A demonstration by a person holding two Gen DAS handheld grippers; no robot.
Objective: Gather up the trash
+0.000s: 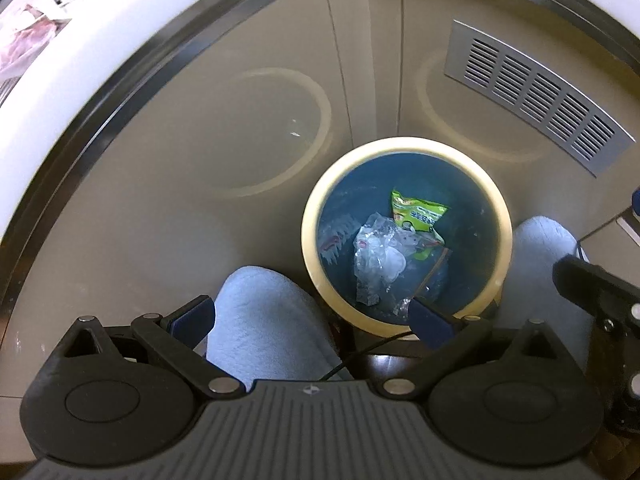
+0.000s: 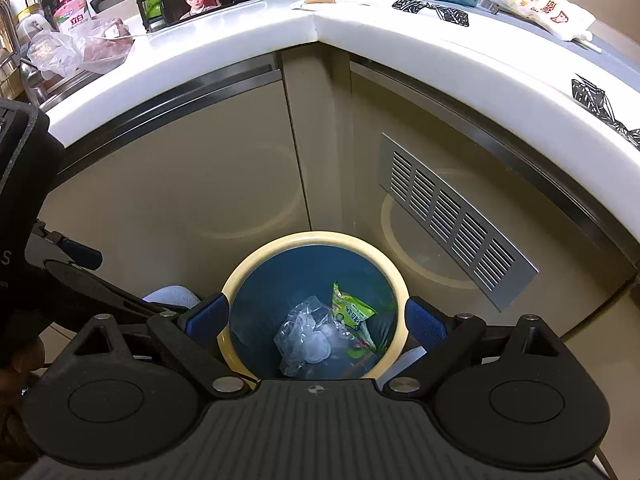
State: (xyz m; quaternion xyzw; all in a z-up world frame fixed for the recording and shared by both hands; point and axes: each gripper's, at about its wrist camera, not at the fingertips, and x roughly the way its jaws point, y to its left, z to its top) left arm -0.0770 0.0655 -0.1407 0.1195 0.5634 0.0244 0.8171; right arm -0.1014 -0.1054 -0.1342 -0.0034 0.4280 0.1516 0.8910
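A round trash bin with a cream rim [image 1: 308,248] [image 2: 234,280] and blue inside stands on the floor against the cabinet corner. In it lie a green snack wrapper [image 1: 418,210] [image 2: 352,306] and crumpled clear plastic [image 1: 376,256] [image 2: 308,332]. My left gripper [image 1: 312,318] is open and empty, above the bin's near-left side. My right gripper [image 2: 316,318] is open and empty, right above the bin, its blue pads [image 2: 422,322] either side of the rim. The left gripper also shows at the left edge of the right wrist view [image 2: 76,254].
Beige cabinet doors with a metal vent grille [image 2: 452,220] [image 1: 536,96] stand behind the bin. The white counter [image 2: 280,28] carries a phone [image 2: 198,0], a rack of bottles, plastic bags [image 2: 76,48] and wrappers [image 2: 540,4]. Light-blue slippers [image 1: 264,320] flank the bin.
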